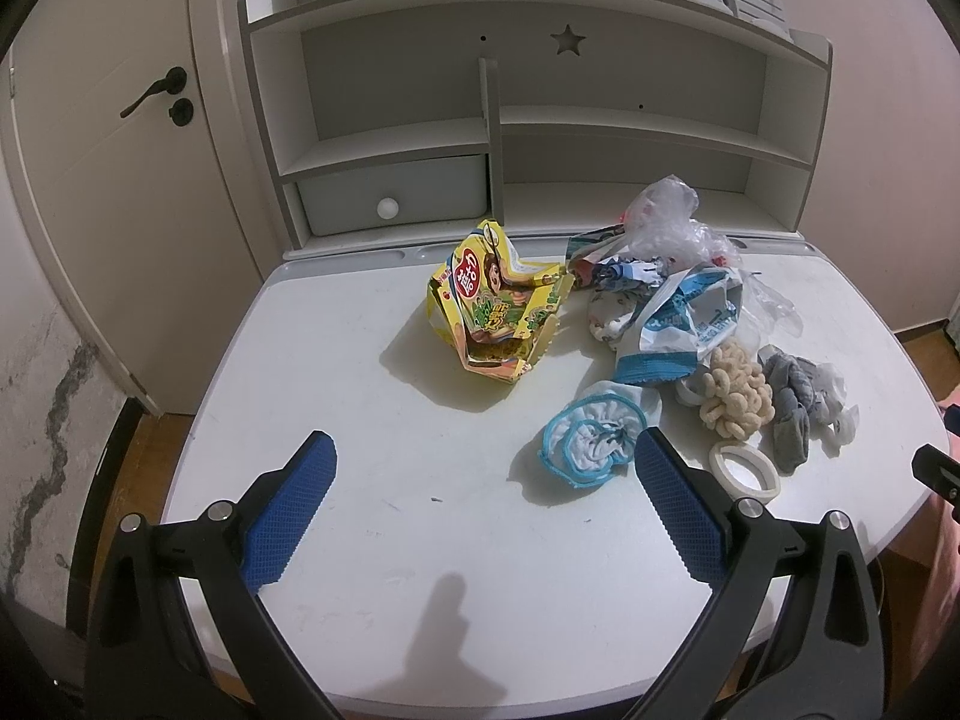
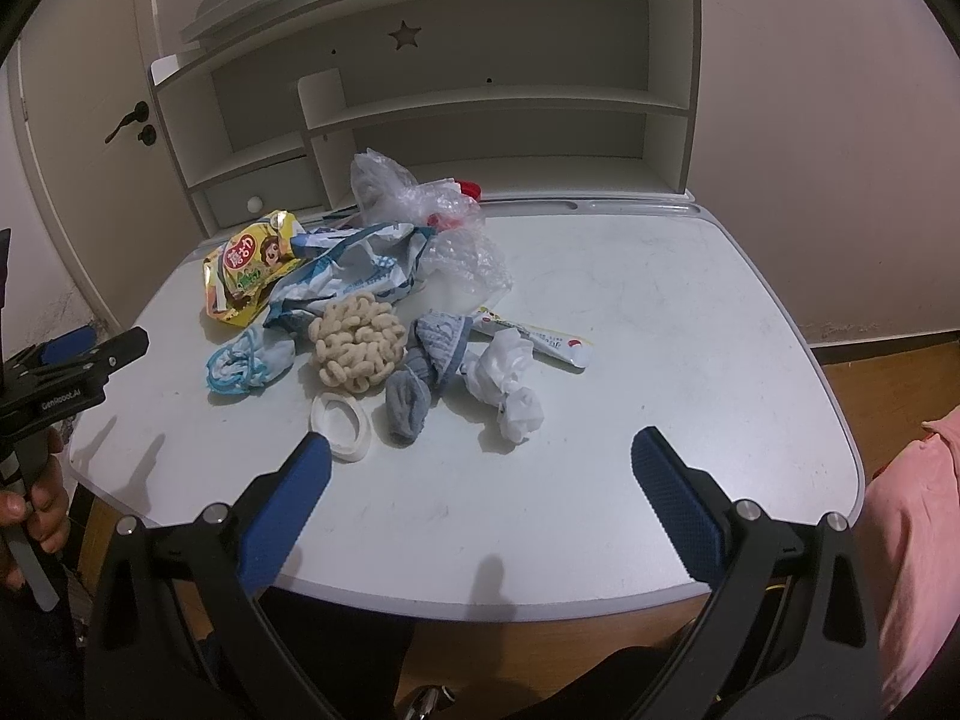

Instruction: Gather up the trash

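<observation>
I hold the left gripper (image 1: pixel 483 465) above the near part of the white surface (image 1: pixel 360 420), jaws wide open and empty; the yellow snack bag (image 1: pixel 498 312) lies well ahead between them, with the blue-trimmed cloth (image 1: pixel 591 438) just beside the right finger. The right gripper (image 2: pixel 480 462) is likewise wide open and empty, and the crumpled white tissue (image 2: pixel 507 384) and grey sock (image 2: pixel 408 402) lie ahead near its jaws.

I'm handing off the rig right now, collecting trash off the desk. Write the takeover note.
Left gripper: jaws open, empty, above the desk's near left edge.
Right gripper: jaws open, empty, at the near edge.
On the desk: yellow snack bag, blue-white wrapper, clear plastic bags, crumpled tissue.
Done: nothing visibly collected.
Left: all of it; no bin in view.
</observation>
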### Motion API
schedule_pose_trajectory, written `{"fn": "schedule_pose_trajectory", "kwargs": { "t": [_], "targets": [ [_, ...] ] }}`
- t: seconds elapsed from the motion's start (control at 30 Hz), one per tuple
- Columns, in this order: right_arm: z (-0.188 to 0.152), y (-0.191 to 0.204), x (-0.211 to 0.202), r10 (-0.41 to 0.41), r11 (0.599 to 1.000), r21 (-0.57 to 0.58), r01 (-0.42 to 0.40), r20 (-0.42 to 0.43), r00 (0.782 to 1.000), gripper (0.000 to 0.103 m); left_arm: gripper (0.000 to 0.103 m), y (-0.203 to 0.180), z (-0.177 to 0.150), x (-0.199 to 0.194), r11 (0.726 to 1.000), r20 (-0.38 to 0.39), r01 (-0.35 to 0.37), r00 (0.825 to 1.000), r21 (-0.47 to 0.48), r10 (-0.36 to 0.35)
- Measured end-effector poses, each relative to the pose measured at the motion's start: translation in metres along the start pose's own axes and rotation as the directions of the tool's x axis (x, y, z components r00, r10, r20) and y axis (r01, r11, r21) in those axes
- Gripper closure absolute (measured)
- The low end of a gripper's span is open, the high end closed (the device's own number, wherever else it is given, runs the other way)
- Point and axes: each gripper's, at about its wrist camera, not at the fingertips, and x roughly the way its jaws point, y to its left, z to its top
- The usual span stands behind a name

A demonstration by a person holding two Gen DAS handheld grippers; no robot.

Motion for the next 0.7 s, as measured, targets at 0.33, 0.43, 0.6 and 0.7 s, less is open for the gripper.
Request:
{"fn": "schedule_pose_trajectory", "kwargs": {
  "t": [0.33, 0.43, 0.6, 0.7],
  "targets": [
    [-0.0008, 0.0009, 0.0, 0.002, 1.0, -0.001, -0.002, 0.001, 1.0, 0.006, 0.006, 0.0001, -0.0007, 0.0, 1.0, -0.001, 0.0, 1.0, 0.001, 0.0],
    [-0.0013, 0.0017, -0.0005, 0.002, 1.0, -0.002, -0.002, 0.0, 1.0, 0.006, 0.006, 0.0001, -0.0007, 0.0, 1.0, -0.001, 0.0, 1.0, 0.001, 0.0],
    [-0.0007, 0.0001, 0.0008, 0.003, 1.0, -0.001, -0.003, -0.001, 1.0, 0.006, 0.006, 0.0001, -0.0006, 0.0, 1.0, -0.001, 0.0, 1.0, 0.002, 0.0],
    [-0.0016, 0.0016, 0.0003, 0.003, 1.0, -0.003, -0.003, -0.002, 1.0, 0.006, 0.006, 0.0003, -0.0008, -0.0002, 1.0, 0.0, -0.001, 1.0, 0.002, 0.001]
  ]
}}
